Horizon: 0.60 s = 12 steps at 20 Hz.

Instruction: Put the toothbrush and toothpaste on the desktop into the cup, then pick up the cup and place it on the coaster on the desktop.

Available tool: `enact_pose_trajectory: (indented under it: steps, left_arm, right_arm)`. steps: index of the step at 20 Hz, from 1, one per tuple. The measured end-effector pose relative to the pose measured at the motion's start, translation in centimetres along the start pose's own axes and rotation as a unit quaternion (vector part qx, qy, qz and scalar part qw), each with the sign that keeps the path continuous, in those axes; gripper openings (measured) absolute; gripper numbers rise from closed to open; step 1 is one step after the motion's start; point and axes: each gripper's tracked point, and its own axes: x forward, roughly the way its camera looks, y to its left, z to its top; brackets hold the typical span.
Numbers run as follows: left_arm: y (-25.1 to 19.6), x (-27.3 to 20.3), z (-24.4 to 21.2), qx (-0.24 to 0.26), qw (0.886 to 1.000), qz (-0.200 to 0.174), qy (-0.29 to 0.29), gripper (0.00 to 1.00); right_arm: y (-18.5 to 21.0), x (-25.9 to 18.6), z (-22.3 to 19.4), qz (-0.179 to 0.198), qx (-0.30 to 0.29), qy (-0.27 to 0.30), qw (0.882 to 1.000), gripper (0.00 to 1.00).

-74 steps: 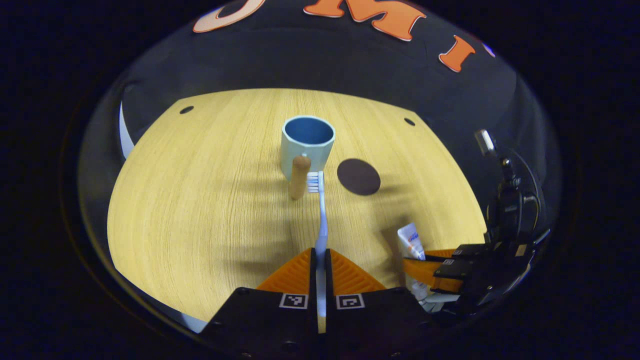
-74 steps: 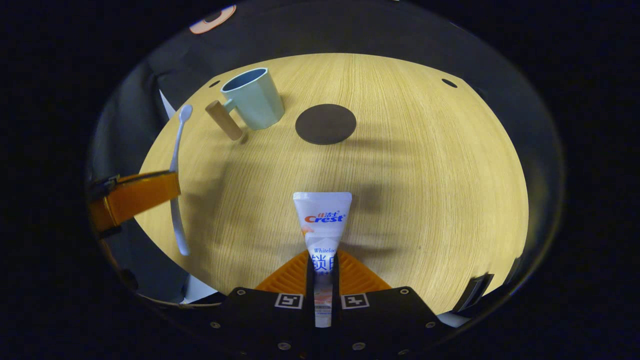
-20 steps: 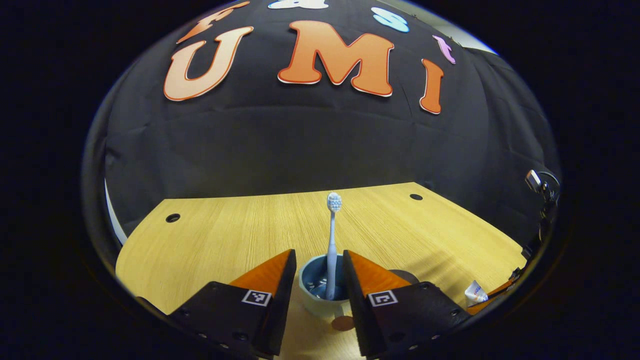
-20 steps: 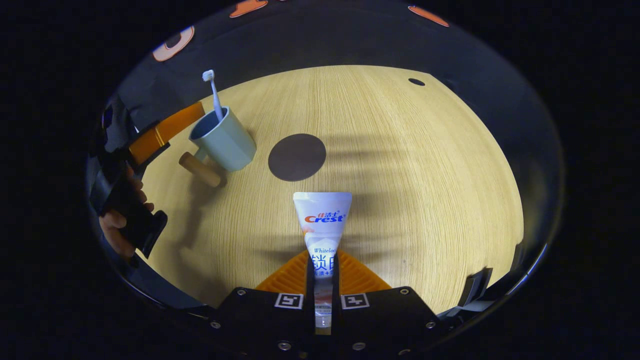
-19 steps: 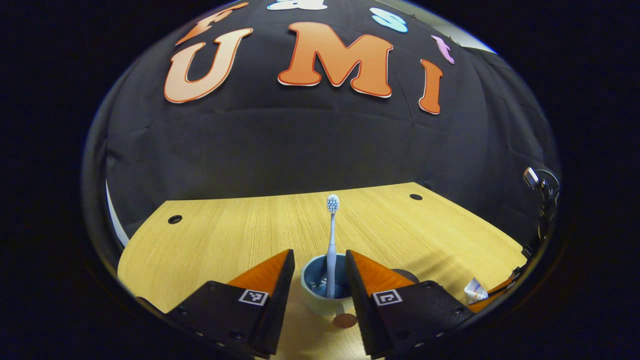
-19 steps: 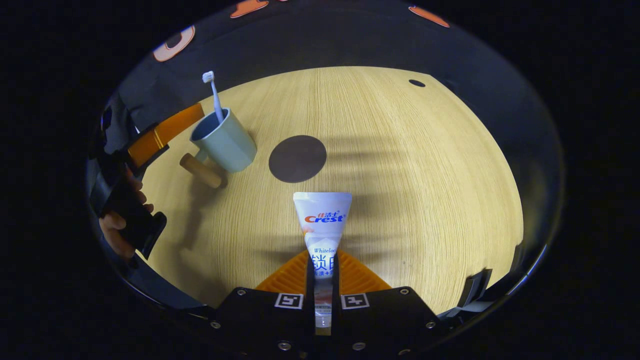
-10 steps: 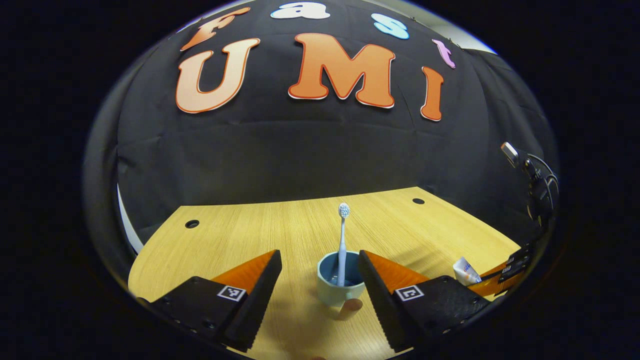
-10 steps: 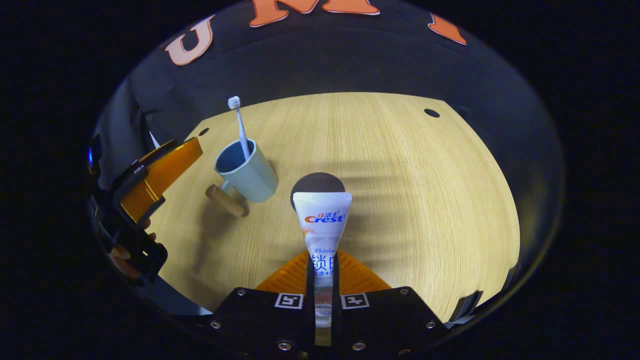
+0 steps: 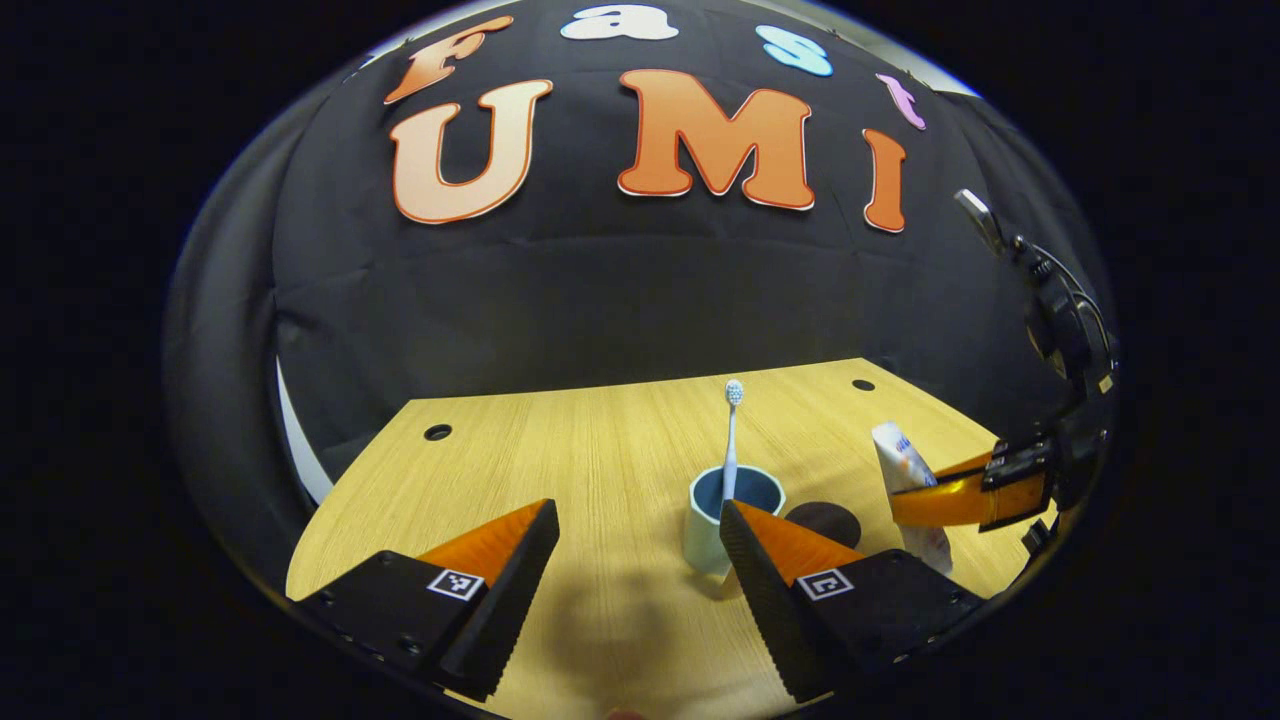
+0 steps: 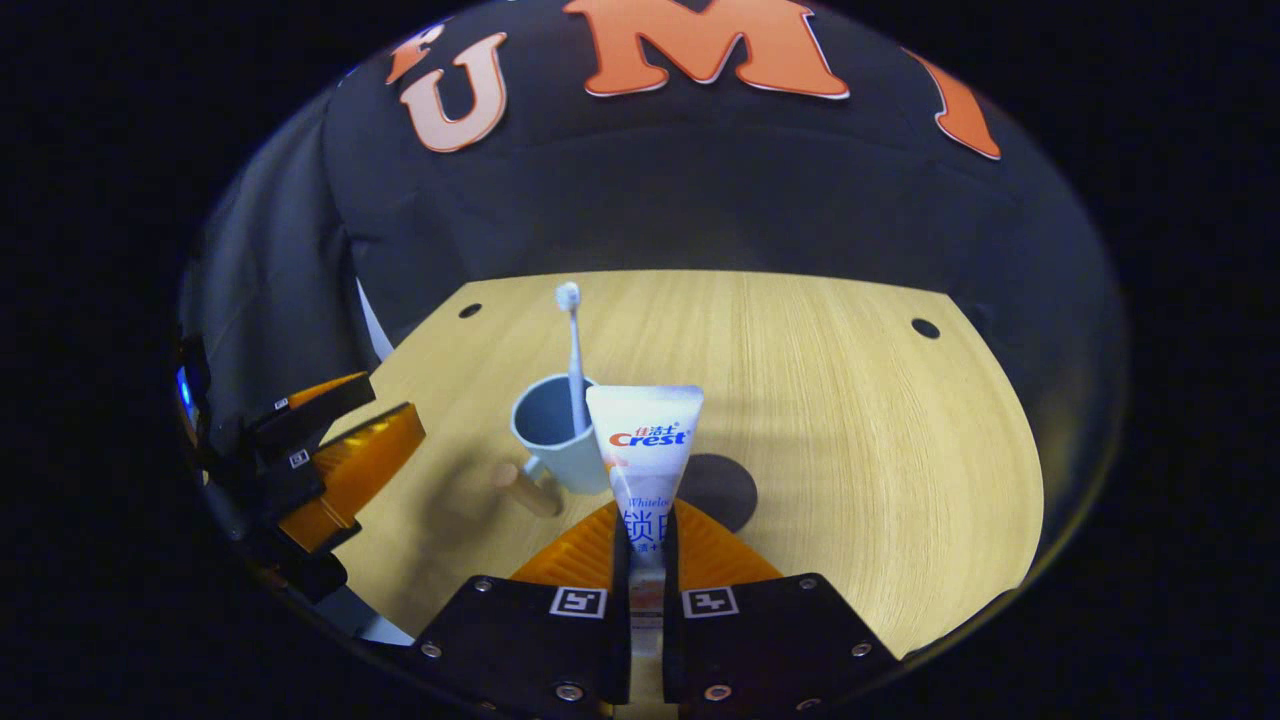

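Observation:
A pale blue cup [image 9: 722,520] [image 10: 556,432] with a wooden handle [image 10: 524,489] stands on the wooden desktop [image 10: 850,420]. The toothbrush [image 9: 731,438] [image 10: 573,350] stands upright in it, bristles up. My left gripper [image 9: 634,520] is open and empty, drawn back to the left of the cup; it also appears at the left edge of the right gripper view [image 10: 345,455]. My right gripper [image 10: 642,545] is shut on the white toothpaste tube [image 10: 645,450], held raised just right of the cup; the tube [image 9: 905,470] and that gripper [image 9: 950,497] show in the left gripper view. The dark round coaster [image 9: 826,522] [image 10: 722,490] lies right of the cup.
Small round holes [image 9: 437,432] [image 10: 925,328] sit near the desktop's far corners. The black cloth wall rises behind the far edge. A white strip [image 9: 295,440] runs along the desk's left edge.
My left gripper has backed away left from the cup, leaving the toothbrush standing in it. My right gripper has lifted and carried the toothpaste closer to the cup.

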Motion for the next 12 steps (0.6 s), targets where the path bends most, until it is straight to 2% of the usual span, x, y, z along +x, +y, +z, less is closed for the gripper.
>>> enact_pose_trajectory:
  steps: [5,9,12]
  left_arm:
    - [0.7,-2.4,-0.5,-0.003,1.000,0.021,0.006,0.97]
    - [1.0,-3.7,-1.8,-0.003,0.999,0.032,0.018,0.97]
    - [1.2,-4.1,-2.5,-0.008,0.999,0.036,0.029,0.97]
  right_arm:
    - [2.1,0.1,5.4,0.027,-0.020,-0.095,0.995,0.13]
    - [3.8,0.1,9.7,0.045,-0.044,-0.180,0.982,0.13]
    - [4.3,-0.4,10.8,0.058,-0.060,-0.229,0.970,0.13]
